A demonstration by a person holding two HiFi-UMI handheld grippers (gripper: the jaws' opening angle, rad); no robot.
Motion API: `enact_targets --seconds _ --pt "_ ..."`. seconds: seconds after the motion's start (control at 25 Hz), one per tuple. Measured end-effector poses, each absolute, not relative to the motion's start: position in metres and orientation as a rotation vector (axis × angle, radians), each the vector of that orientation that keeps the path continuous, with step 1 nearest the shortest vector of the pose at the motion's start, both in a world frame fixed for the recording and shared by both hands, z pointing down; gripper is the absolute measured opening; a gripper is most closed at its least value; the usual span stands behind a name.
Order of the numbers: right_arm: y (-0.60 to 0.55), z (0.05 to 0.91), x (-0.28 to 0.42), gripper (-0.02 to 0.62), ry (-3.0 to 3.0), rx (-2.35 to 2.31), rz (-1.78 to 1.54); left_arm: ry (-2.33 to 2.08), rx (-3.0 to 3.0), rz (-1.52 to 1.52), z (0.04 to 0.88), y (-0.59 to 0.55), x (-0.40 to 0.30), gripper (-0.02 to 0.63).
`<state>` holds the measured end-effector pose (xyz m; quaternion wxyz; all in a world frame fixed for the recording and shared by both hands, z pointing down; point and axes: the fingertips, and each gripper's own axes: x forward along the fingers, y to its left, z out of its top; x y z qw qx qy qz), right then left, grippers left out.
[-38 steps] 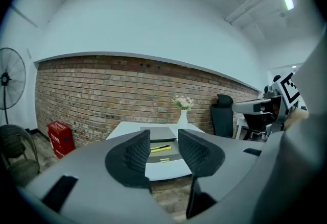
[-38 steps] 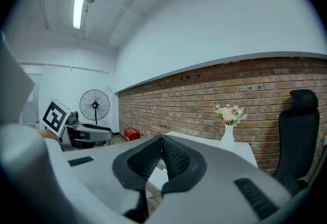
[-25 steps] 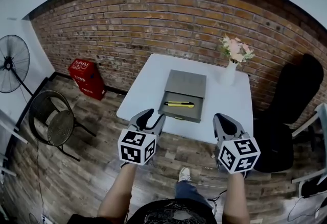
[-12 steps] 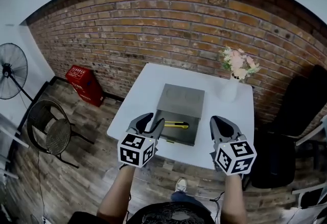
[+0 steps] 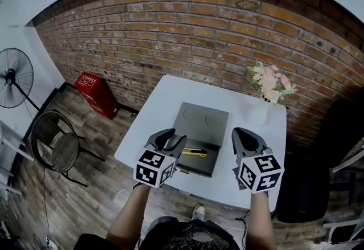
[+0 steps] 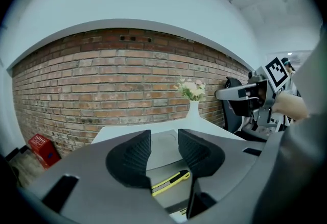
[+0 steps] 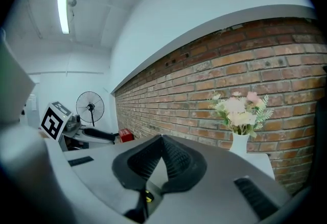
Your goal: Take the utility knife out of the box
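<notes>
Two grippers hang over the near edge of the tabletop (image 5: 162,107), one on each side of the box (image 5: 202,122). The left gripper (image 5: 170,140) is at the box's near left corner, its jaws standing apart with nothing between them. The right gripper (image 5: 245,136) is just right of the box, and its jaws meet at the tips, empty.

One box lies open, its lid folded back on the far side. One yellow utility knife (image 5: 196,153) lies inside it, crosswise in the near half. One white vase (image 5: 263,109) of flowers stands beyond the box's far right corner. One red crate (image 5: 95,92) and one fan (image 5: 14,78) are well left of the box.

In the head view the left gripper covers the knife's left end and the box's near left corner. In the right gripper view only a yellow speck shows under the jaws.
</notes>
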<state>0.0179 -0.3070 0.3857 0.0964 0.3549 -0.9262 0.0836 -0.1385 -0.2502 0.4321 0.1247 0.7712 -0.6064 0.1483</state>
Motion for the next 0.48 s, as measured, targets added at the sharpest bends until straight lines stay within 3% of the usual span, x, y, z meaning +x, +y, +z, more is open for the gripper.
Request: enact_targets --seconds 0.48 --pt "-0.322 0.395 -0.003 0.020 -2.674 1.173 0.277 -1.431 2.438 0.673 0.481 -0.275 -0.125 0.172"
